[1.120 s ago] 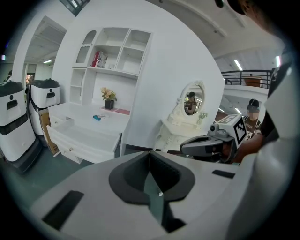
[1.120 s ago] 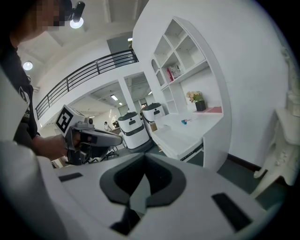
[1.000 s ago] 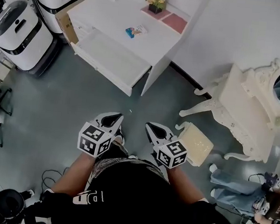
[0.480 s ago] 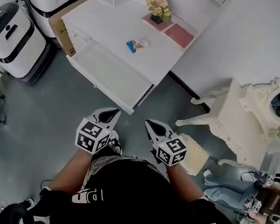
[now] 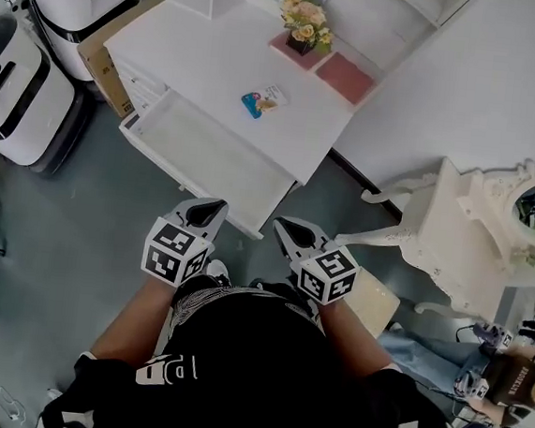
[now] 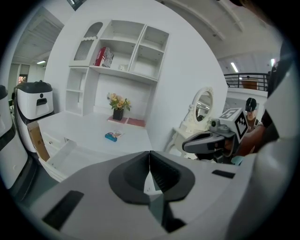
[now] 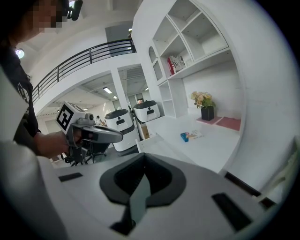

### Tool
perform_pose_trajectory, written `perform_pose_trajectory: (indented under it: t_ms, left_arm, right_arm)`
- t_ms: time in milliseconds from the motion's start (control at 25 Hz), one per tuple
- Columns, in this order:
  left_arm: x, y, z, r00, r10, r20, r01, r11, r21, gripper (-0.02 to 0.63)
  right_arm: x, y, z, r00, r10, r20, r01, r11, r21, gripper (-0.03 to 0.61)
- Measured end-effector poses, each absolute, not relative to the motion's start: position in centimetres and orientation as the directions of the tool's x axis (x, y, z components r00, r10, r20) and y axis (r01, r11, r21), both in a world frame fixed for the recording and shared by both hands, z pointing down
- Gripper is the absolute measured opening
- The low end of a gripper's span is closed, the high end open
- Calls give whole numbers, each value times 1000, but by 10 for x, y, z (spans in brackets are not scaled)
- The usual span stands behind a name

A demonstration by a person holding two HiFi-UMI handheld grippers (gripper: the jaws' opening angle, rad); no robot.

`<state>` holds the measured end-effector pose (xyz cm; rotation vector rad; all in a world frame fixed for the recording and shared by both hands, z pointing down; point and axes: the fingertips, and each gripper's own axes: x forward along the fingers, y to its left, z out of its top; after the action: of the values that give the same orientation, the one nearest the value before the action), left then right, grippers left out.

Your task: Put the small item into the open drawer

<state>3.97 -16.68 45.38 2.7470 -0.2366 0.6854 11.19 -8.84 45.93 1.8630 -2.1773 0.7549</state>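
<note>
The small item, a blue and white packet, lies flat on the white desk; it also shows as the packet and the packet. Below the desk's front edge the white drawer stands pulled out, with nothing visible inside. My left gripper hovers over the floor just short of the drawer's front, shut and holding nothing. My right gripper is level beside it, also shut with nothing in it. Left jaws and right jaws meet at their tips.
Two white machines and a cardboard box stand left of the desk. A flower pot and pink mats sit at the desk's back. An ornate white dressing table and a stool are to the right.
Both grippers have moved forward together towards the desk, so the drawer and packet now sit nearer. Their jaws have stayed shut.
</note>
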Motion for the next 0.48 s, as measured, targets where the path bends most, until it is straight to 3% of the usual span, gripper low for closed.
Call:
perform_pose_trajectory:
  t_ms: [480]
  left_arm:
    - [62,-203,471,855,-93,510,-256,-931,260,15]
  right_arm:
    - [143,-124,474,-206,-857,472,-959,82,-271,9]
